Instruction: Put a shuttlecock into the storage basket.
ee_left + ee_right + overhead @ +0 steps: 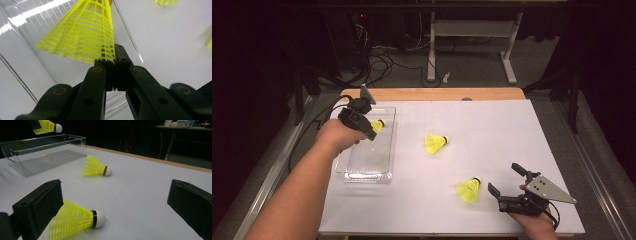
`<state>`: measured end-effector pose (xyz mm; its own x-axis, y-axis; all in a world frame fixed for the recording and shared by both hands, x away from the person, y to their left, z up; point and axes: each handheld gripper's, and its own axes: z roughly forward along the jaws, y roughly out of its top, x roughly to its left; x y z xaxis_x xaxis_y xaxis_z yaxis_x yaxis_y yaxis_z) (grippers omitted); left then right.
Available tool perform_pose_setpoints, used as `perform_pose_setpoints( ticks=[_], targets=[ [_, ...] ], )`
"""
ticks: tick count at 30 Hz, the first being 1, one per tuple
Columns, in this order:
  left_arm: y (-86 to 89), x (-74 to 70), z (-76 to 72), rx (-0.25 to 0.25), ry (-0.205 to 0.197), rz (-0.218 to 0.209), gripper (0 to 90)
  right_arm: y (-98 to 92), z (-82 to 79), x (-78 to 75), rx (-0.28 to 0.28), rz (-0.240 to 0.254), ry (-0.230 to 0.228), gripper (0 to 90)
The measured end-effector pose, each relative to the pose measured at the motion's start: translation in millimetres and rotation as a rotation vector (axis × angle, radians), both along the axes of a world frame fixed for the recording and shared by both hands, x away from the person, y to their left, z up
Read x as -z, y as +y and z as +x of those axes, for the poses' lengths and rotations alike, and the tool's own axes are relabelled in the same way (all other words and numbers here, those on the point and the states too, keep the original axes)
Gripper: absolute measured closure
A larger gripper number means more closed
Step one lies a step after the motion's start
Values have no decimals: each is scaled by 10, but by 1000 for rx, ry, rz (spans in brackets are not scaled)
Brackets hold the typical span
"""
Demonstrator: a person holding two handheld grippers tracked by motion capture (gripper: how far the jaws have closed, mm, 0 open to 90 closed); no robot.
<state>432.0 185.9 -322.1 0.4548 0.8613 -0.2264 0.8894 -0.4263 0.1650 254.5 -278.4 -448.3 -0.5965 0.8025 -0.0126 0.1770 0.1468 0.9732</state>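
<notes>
My left gripper (371, 131) hangs over a clear plastic tray (364, 162) at the table's left, shut on the skirt of a yellow shuttlecock (377, 125). The left gripper view has the black jaws (115, 62) pinching the mesh skirt's rim (80, 35), cork end pointing away, with the tray's floor (25, 62) below. A second shuttlecock (435, 143) lies mid-table. A third (469, 190) lies at the front, just left of my right gripper (503, 178), which rests open on the table. In the right gripper view that shuttlecock (75, 220) lies beside the left jaw, apart from the pads.
A white sheet (492, 130) covers the table, with a wooden strip (437, 94) along the far edge. Beyond it are a dark floor with cables (382, 60) and the white legs of a desk (509, 55). The tray (45, 157) holds nothing on its floor.
</notes>
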Motion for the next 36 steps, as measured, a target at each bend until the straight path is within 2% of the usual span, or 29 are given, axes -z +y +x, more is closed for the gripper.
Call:
perform_pose_setpoints(
  ticks=[15,20,24,36],
  targets=[
    [-90,155,72,3,11,17,885,-5,2,1,2,4,0,8],
    [-116,225,86,12,10,-3,885,2,4,3,-2,0,-1,8],
    [-121,283,89,-5,20,16,885,-2,2,2,0,4,1,8],
    [-126,404,113,-18,21,18,885,-4,1,0,1,2,-3,8]
  ],
)
